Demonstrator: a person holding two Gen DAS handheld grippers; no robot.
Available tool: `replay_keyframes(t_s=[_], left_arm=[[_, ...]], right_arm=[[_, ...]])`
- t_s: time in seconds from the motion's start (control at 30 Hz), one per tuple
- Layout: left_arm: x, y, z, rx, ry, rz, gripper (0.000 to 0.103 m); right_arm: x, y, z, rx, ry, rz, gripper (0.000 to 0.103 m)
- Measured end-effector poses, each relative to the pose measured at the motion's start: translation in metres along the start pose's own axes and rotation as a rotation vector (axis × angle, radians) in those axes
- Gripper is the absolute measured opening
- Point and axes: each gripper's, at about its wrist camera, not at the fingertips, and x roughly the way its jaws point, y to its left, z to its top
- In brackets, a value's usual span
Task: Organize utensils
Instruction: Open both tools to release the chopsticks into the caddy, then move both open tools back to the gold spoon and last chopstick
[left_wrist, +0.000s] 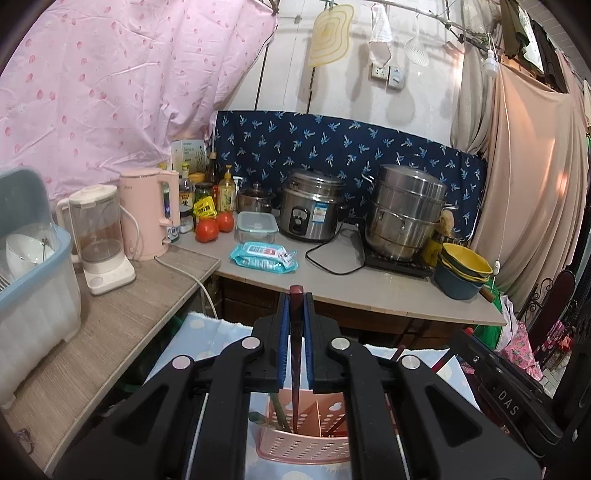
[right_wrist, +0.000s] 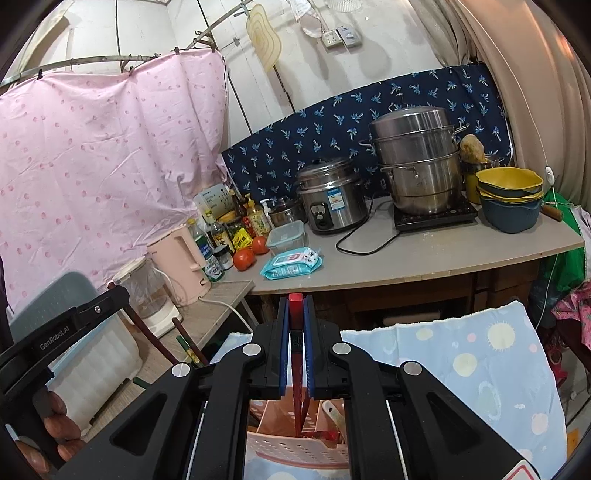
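Chopsticks (left_wrist: 295, 354) clamped, tips seemingly inside pink holder (left_wrist: 306, 448), base hidden

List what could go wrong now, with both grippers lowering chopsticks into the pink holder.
1. The left gripper holds its chopstick by the top end, so the tip may catch a divider of the pink holder.
2. The right gripper works close beside it; the tools could collide.

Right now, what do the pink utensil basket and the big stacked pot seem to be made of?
The pink utensil basket looks like moulded plastic, matte, with rows of small punched holes in its wall. The big stacked pot looks like stainless steel: silvery and shiny, with reflections across its tiers.
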Motion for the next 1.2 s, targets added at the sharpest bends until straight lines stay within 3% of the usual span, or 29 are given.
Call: replay_keyframes(t_s=[0.2,0.3,0.33,0.43,0.8,1.2], left_arm=[[0.002,0.0,-0.006,-0.003,0.007,-0.004,0.011],[0.001,0.001,-0.008,-0.014,0.004,0.013,0.035],[-0.001,0.002,-0.009,-0.017,-0.003,0.017,0.037],[-0.006,0.002,-0.009,-0.019,-0.005,0.017,0.038],[-0.031,0.003,-0.024,-0.014,0.017,0.024,0.038],[-0.074,0.005,-0.076,0.001,0.086,0.035,0.038]], right_arm=[[0.001,-0.003,-0.004,0.004,0.008,-0.009,0.011],[0.0,-0.003,-0.006,0.005,0.007,-0.014,0.013],[-0.001,-0.003,-0.006,0.007,0.006,-0.017,0.016],[-0.006,-0.005,-0.006,0.014,-0.004,-0.021,0.022],[-0.035,0.002,-0.018,-0.003,-0.002,-0.019,0.023],[-0.087,0.01,-0.074,-0.027,0.066,-0.029,0.023]])
